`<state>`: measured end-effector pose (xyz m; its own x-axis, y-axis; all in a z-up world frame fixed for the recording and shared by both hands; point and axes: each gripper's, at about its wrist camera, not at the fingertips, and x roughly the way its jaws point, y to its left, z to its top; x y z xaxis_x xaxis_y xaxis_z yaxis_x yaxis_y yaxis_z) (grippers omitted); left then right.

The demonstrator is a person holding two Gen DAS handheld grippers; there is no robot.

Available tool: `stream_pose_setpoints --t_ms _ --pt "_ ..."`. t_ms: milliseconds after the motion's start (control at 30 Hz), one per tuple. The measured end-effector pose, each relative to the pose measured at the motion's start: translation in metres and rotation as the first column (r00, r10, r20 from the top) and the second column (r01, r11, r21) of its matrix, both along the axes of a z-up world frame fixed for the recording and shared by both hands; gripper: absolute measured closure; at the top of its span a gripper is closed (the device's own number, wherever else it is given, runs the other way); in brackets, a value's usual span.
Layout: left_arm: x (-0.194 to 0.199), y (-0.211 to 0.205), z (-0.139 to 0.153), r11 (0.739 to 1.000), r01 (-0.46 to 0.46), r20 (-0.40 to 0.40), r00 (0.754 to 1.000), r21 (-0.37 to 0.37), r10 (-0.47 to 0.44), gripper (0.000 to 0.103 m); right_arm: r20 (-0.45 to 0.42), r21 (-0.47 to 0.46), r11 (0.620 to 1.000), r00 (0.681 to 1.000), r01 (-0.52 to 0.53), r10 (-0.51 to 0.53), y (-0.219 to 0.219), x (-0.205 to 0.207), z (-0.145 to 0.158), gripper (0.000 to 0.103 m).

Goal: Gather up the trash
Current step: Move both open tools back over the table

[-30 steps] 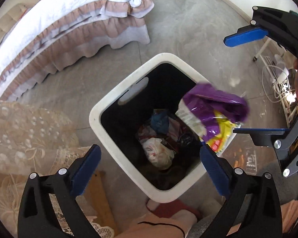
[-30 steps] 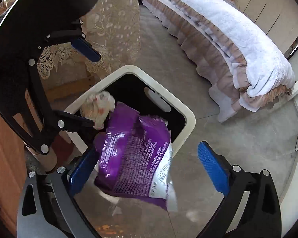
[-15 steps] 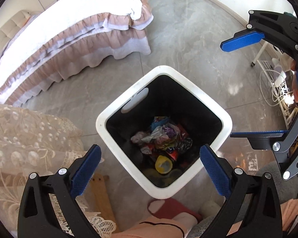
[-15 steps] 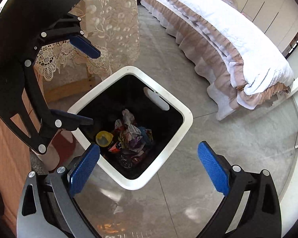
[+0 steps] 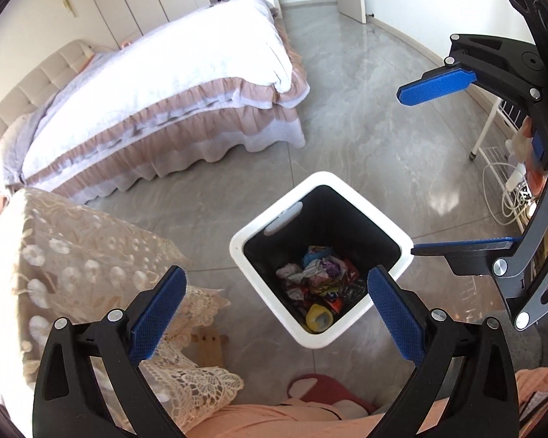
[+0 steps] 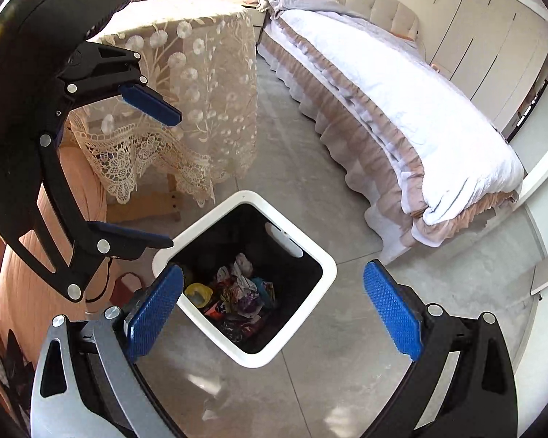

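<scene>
Both grippers [image 5: 274, 303] [image 6: 274, 306] raised; bin [image 5: 332, 339] farther.

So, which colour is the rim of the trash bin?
White rim, black inside; clearest in the left wrist view.

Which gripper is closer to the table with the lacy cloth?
Left. The left gripper hovers right beside the lacy table; the right gripper is farther off, beyond the left one.

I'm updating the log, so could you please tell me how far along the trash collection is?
Done: wrappers and a yellow cup lie in the white bin. In hand: nothing; the left gripper and right gripper are open and empty. Left: no loose trash shows on the floor.
</scene>
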<state>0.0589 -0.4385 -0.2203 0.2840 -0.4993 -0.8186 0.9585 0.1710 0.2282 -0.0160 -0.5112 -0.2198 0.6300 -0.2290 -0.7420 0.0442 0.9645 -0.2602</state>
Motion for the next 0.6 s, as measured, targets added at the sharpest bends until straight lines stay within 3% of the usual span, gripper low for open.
stream_pose_setpoints --t_ms 133,267,600 --pt "0.006 0.022 0.026 0.996 -0.079 0.024 0.996 -0.048 0.081 0.005 0.06 -0.024 1.0 0.998 -0.006 0.008 0.017 0.0 0.022 0.005" --pt "0.015 0.051 0.051 0.976 -0.197 0.068 0.977 -0.091 0.204 0.005 0.125 -0.031 0.999 0.992 -0.009 0.013 0.036 0.003 0.043 0.005" --pt "0.047 0.142 0.1 0.88 -0.406 0.061 0.9 -0.246 0.432 0.005 0.251 0.094 0.988 0.963 -0.125 0.098 0.082 0.036 0.096 0.005"
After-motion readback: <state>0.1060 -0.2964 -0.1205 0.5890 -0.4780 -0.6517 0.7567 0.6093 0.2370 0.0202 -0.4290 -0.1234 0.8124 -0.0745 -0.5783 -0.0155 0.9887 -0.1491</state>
